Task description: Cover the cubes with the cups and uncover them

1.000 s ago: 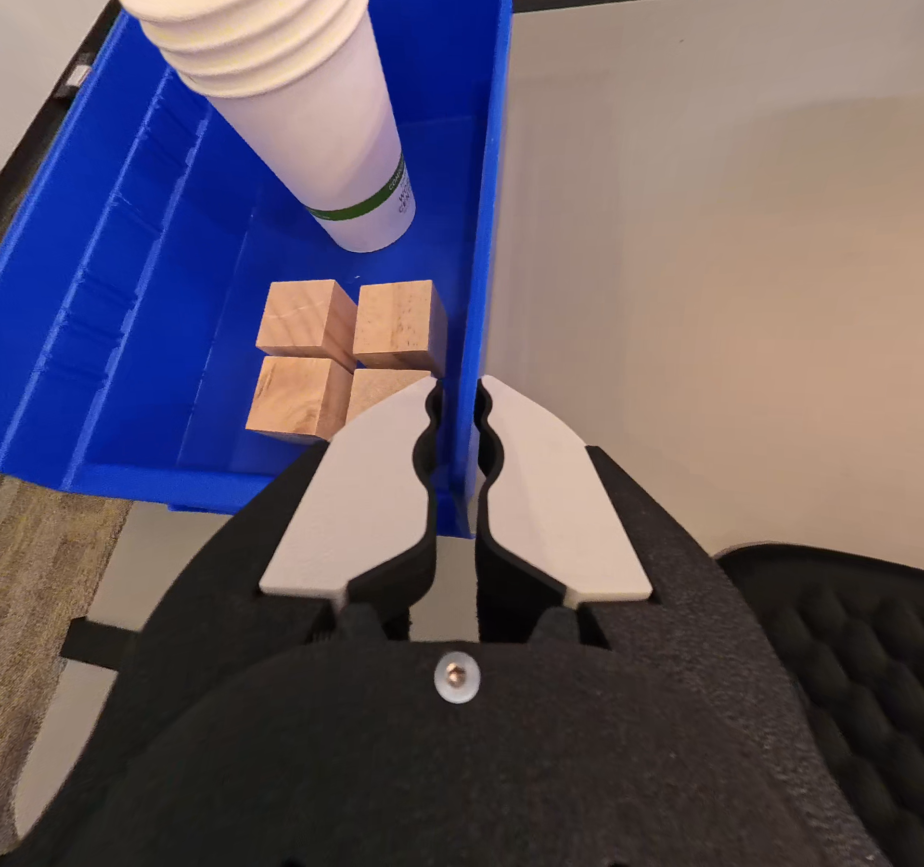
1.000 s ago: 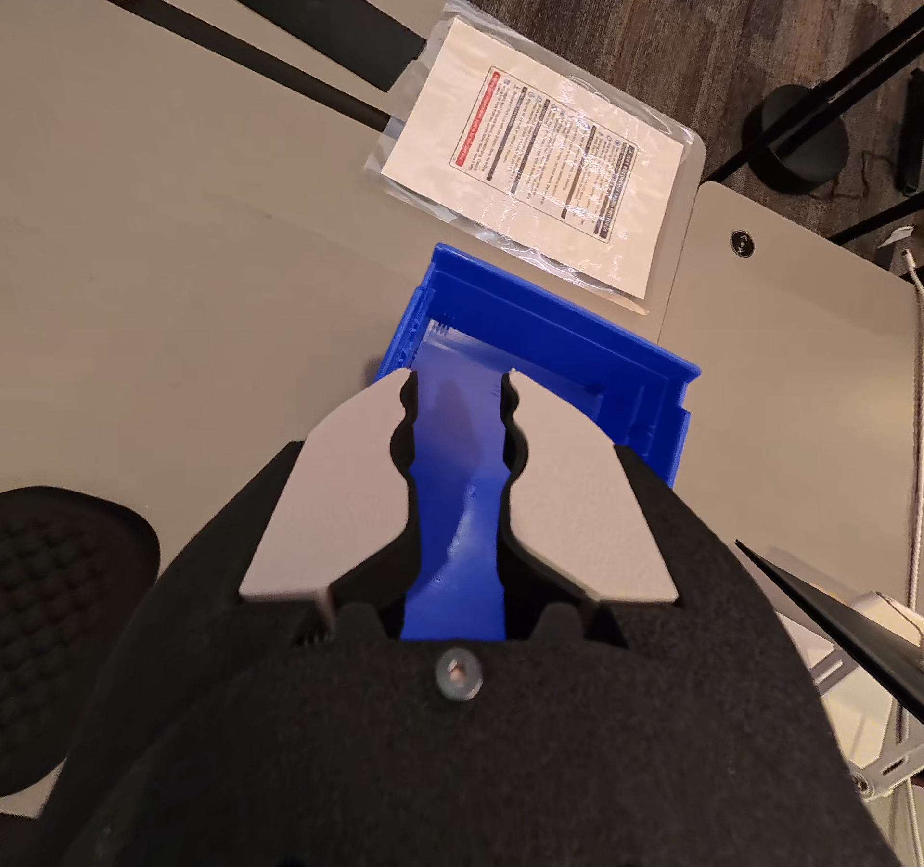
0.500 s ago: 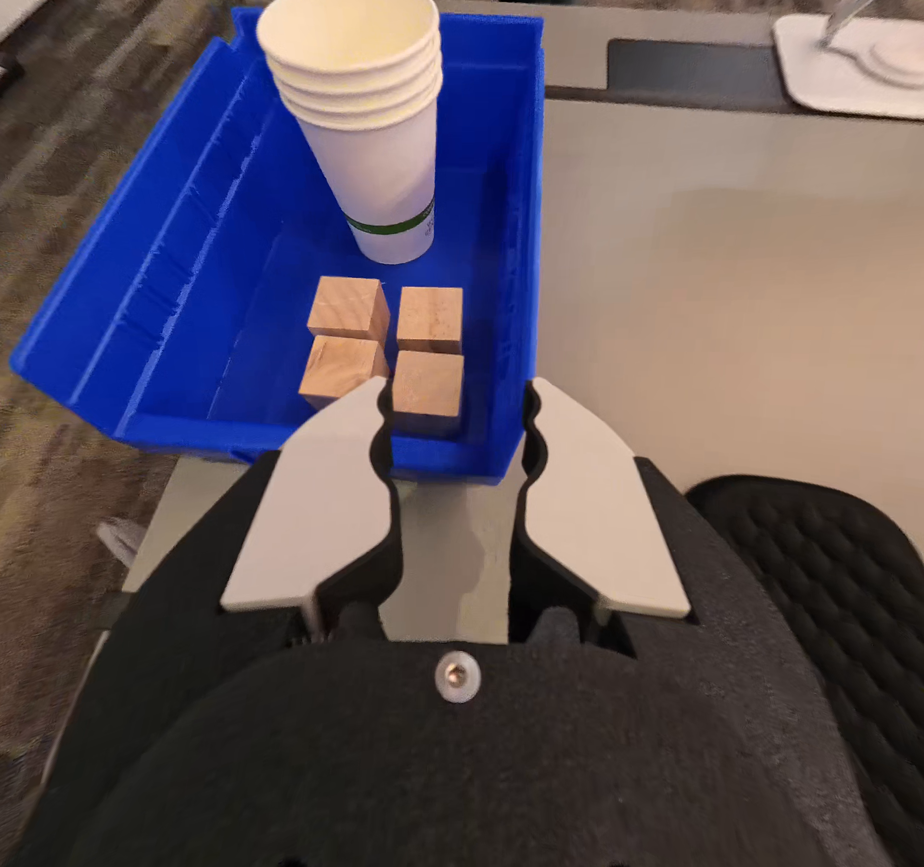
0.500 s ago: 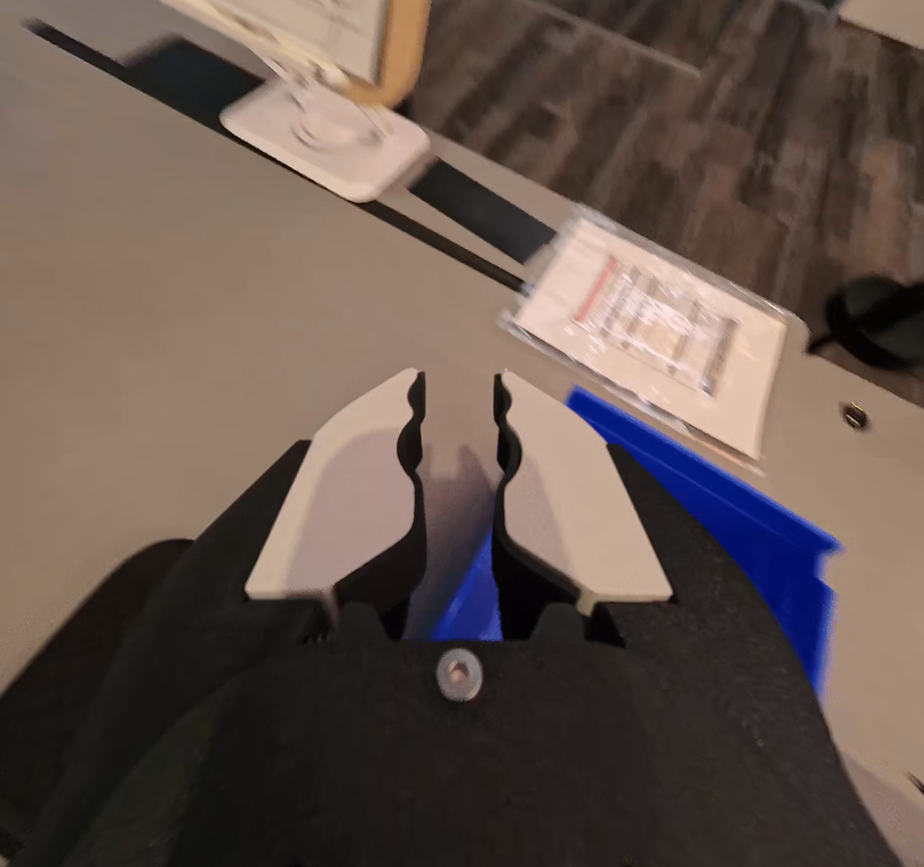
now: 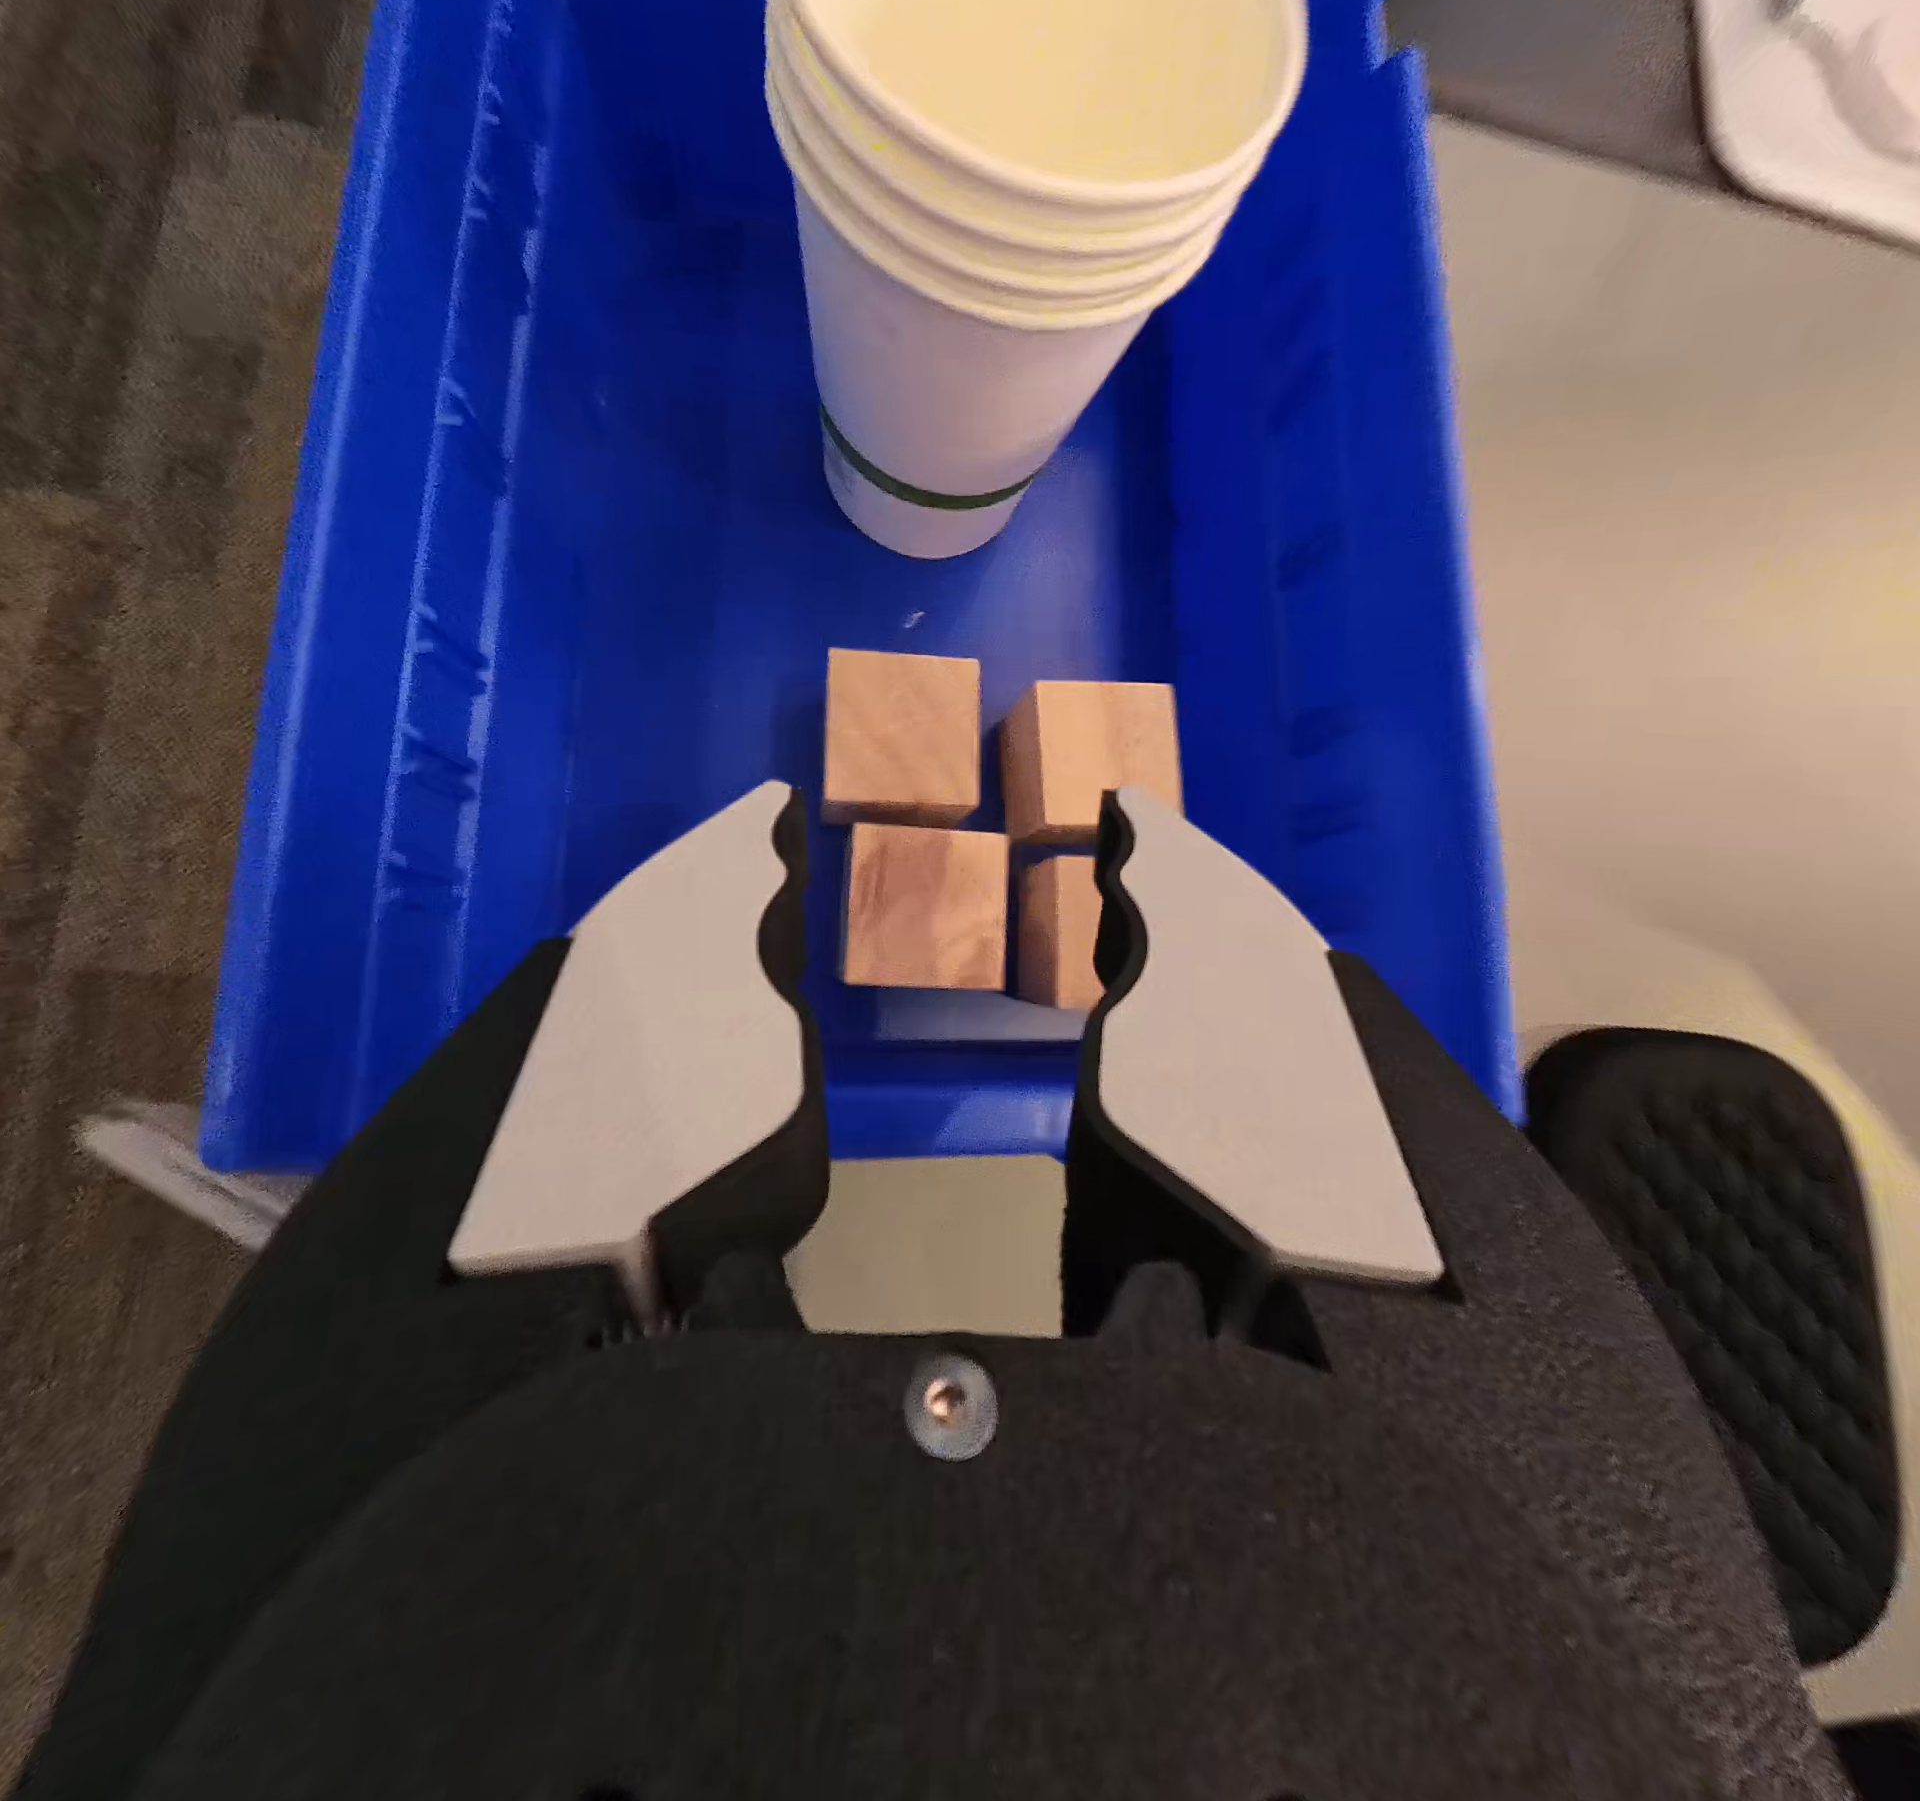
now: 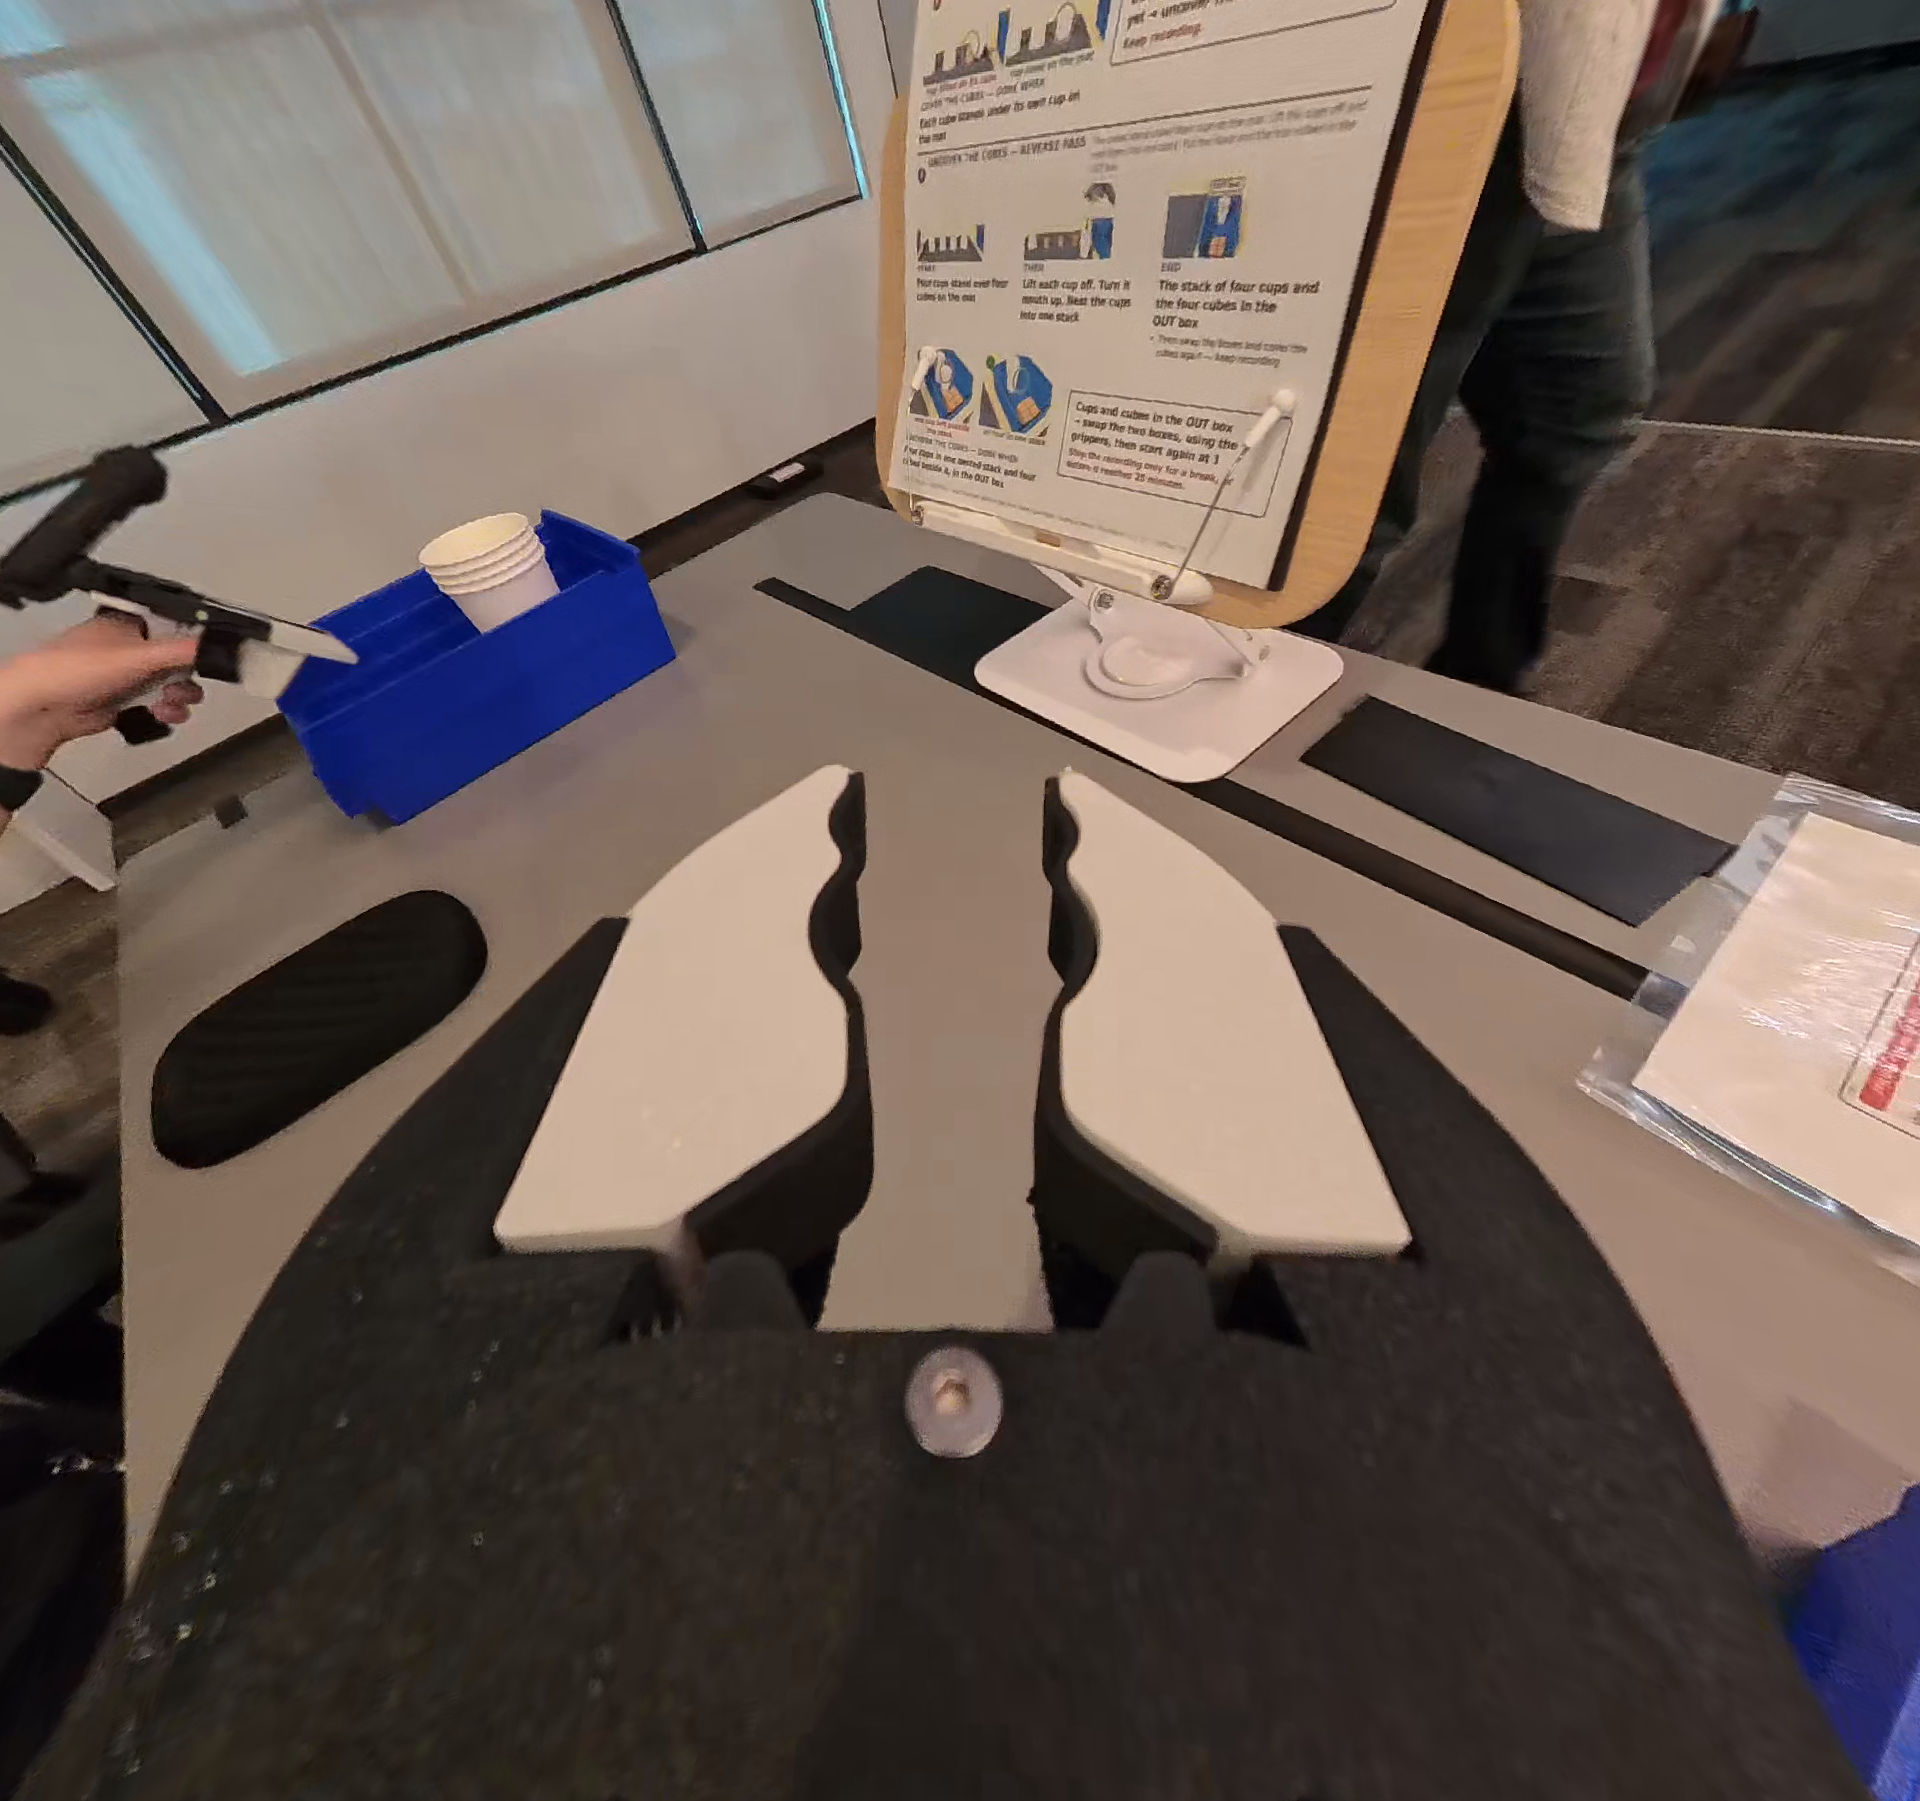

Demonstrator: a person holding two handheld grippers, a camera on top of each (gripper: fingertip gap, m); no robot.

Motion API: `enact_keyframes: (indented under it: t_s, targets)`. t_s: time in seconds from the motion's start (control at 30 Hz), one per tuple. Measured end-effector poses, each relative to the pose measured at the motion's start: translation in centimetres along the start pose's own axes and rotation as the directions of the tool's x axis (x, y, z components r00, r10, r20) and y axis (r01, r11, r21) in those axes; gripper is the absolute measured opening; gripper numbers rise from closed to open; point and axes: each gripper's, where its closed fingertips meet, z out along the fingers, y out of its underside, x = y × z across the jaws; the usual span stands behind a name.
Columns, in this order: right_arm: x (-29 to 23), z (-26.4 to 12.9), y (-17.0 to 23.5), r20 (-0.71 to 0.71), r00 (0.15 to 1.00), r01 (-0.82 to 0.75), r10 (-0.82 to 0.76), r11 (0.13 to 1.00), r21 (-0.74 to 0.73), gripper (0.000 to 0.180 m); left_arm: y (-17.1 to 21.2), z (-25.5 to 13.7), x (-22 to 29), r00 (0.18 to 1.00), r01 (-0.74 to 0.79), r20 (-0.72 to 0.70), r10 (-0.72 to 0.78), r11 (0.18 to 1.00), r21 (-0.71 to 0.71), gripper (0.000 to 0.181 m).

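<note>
A blue bin (image 5: 436, 712) holds a nested stack of white paper cups (image 5: 977, 297), mouth up, and several wooden cubes (image 5: 902, 735) set close in a square near its front wall. My left gripper (image 5: 948, 806) is open and empty, just above the nearest cubes; its right finger hides part of one. My right gripper (image 6: 951, 785) is open and empty above bare grey table. Its view shows the bin (image 6: 488, 702) with the cups (image 6: 490, 567) far left, and the left gripper (image 6: 270, 650) at the bin's near end.
A black mat (image 6: 312, 1024) lies on the grey table (image 6: 831, 712) left of my right gripper. An instruction board on a white stand (image 6: 1153, 671) stands at the back. A plastic-sleeved sheet (image 6: 1787, 1013) lies right. A person (image 6: 1558, 297) stands behind the board.
My left gripper opened and moved from the bin's right wall to over the cubes. My right gripper lifted away from a second blue bin, tilted up toward the room and opened a little.
</note>
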Motion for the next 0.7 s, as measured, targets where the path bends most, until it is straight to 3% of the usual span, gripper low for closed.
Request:
enact_keyframes:
  t_s: [0.13, 0.43, 0.7]
  targets:
    - [-0.8, 1.3, 0.8, -0.009, 0.999, 0.053, -0.053, 0.997, -0.062, 0.030, -0.2, 2.4, -1.2, 0.987, -0.099, 0.118, 0.112, 0.989, -0.106, 0.058]
    - [-2.5, 1.1, 0.8, 0.021, 0.998, 0.056, -0.054, 0.992, -0.114, 0.032, 1.4, 6.2, -2.5, 0.960, -0.138, 0.183, 0.209, 0.930, -0.340, 0.066]
    - [-2.9, -0.6, 1.4, 0.013, 0.998, 0.065, -0.064, 0.986, -0.153, 0.033, 2.4, 7.6, -2.2, 0.962, -0.094, 0.187, 0.198, 0.886, -0.453, 0.052]
